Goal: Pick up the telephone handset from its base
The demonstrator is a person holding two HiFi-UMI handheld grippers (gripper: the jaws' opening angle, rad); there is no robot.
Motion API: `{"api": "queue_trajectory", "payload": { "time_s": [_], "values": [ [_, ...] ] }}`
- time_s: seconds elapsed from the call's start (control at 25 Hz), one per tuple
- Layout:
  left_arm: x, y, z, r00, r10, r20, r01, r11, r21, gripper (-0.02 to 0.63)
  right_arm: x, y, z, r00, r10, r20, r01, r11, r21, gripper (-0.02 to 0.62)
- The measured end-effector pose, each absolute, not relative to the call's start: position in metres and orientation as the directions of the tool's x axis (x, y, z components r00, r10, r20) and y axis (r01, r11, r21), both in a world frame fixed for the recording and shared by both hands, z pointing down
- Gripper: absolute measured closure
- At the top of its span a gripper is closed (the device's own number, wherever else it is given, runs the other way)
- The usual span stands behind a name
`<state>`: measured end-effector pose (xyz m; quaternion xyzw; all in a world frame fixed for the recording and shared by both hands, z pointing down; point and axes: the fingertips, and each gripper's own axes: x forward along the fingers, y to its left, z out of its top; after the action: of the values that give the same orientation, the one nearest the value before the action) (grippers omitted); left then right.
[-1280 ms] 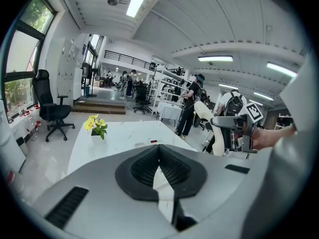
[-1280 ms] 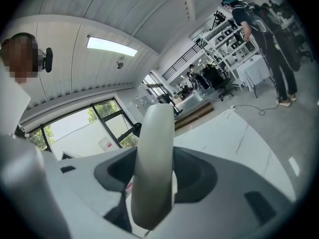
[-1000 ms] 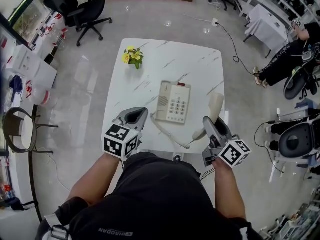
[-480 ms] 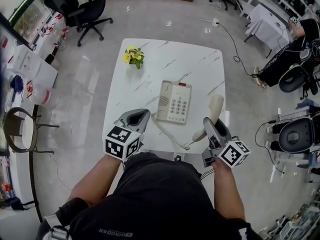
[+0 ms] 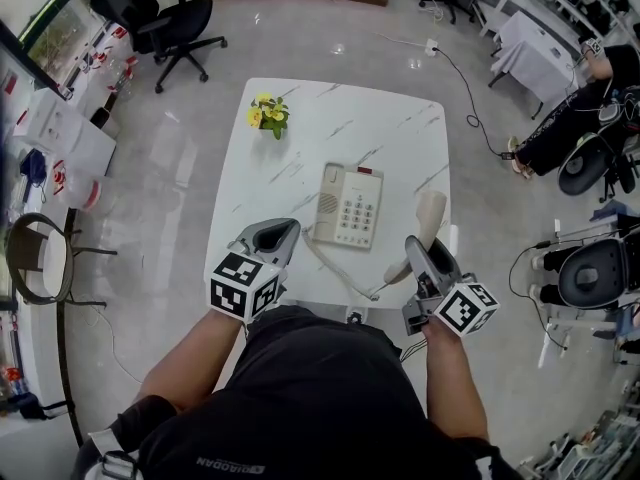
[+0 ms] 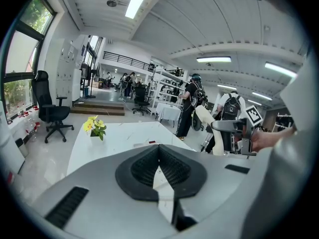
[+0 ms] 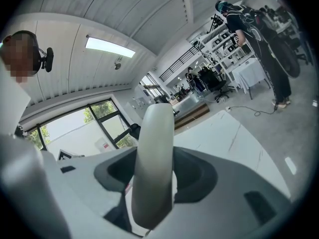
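Both tongs clenched: L tongs (image 6: 159, 156) empty, R tongs (image 7: 153, 176) on handset (image 7: 157, 128), per gripper views; base (image 5: 346, 205) on counter (image 5: 300, 128) shown whole only by head view.

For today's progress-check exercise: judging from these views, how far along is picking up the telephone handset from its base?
Done: the handset is off the base, clamped in the right gripper beside the base's right side. In hand: just holding it; the left gripper is shut, empty. Left: apparently nothing; the cord joins handset and base.
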<state>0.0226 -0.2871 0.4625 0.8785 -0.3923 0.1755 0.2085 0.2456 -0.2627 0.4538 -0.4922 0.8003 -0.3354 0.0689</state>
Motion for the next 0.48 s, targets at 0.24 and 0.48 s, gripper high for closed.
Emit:
{"api": "queue_trajectory", "payload": {
  "time_s": [0.24, 0.48],
  "values": [
    [0.0213, -0.2856, 0.4626, 0.629, -0.616, 0.474, -0.764, -0.603, 0.23, 0.604, 0.2456, -0.262, 0.4549, -0.505, -0.834, 0.225, -0.743, 0.286, -0.606, 0.377],
    [0.0227, -0.2832, 0.464, 0.628, -0.615, 0.476, -0.765, -0.6, 0.234, 0.604, 0.2447, -0.2602, 0.457, -0.51, -0.829, 0.228, -0.74, 0.288, -0.607, 0.379]
  ]
}}
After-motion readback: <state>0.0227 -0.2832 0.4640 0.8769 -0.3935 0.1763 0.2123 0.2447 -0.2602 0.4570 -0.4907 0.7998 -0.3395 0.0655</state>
